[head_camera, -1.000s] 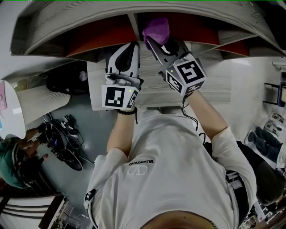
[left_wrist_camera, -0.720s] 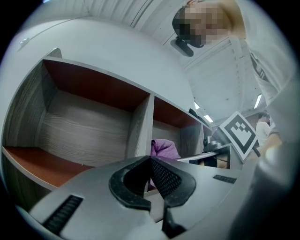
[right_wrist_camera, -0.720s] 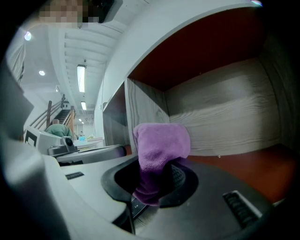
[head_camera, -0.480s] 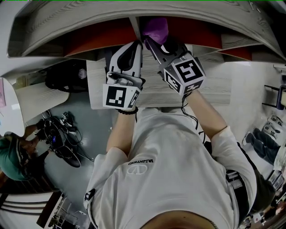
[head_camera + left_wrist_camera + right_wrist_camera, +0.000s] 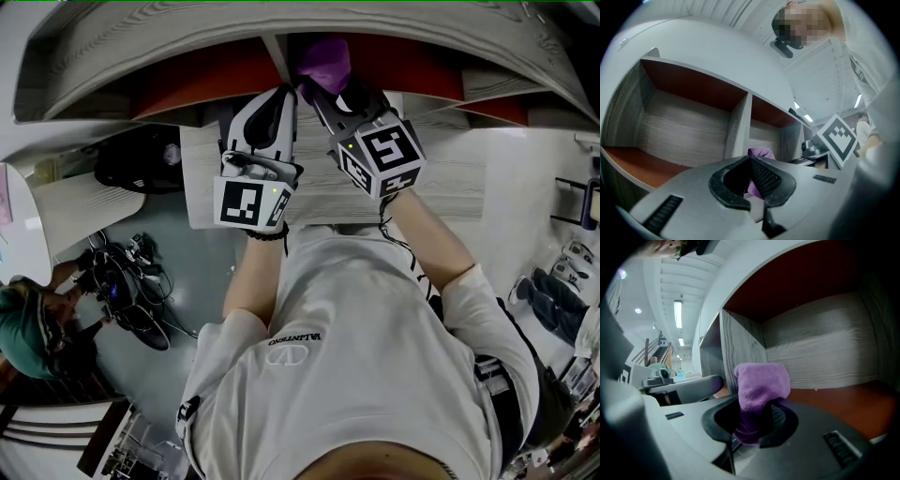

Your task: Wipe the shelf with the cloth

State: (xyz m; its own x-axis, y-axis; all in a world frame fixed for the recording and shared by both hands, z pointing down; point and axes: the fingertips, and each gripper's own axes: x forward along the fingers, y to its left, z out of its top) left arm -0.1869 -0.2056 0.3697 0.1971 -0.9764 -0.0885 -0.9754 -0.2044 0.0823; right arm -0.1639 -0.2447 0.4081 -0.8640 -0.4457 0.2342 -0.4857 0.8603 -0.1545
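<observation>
A purple cloth (image 5: 323,61) (image 5: 761,383) is bunched in my right gripper (image 5: 323,92) (image 5: 754,420), which is shut on it. The cloth sits at the mouth of a shelf compartment with a red-brown floor (image 5: 843,399) and a wood-grain back wall (image 5: 820,348), just right of the upright divider (image 5: 277,54) (image 5: 740,348). My left gripper (image 5: 274,103) (image 5: 751,165) is shut with nothing in it and hovers beside the right one, in front of the divider (image 5: 738,126). In the left gripper view the cloth (image 5: 760,153) peeks over the jaws.
The left compartment (image 5: 679,126) holds nothing. A wood-grain board (image 5: 450,178) lies under both grippers. On the floor at the left there are a black bag (image 5: 141,164), tangled cables (image 5: 131,300) and a crouching person (image 5: 28,337).
My right gripper and the cloth have shifted slightly left, closer to the divider. The left gripper has barely moved.
</observation>
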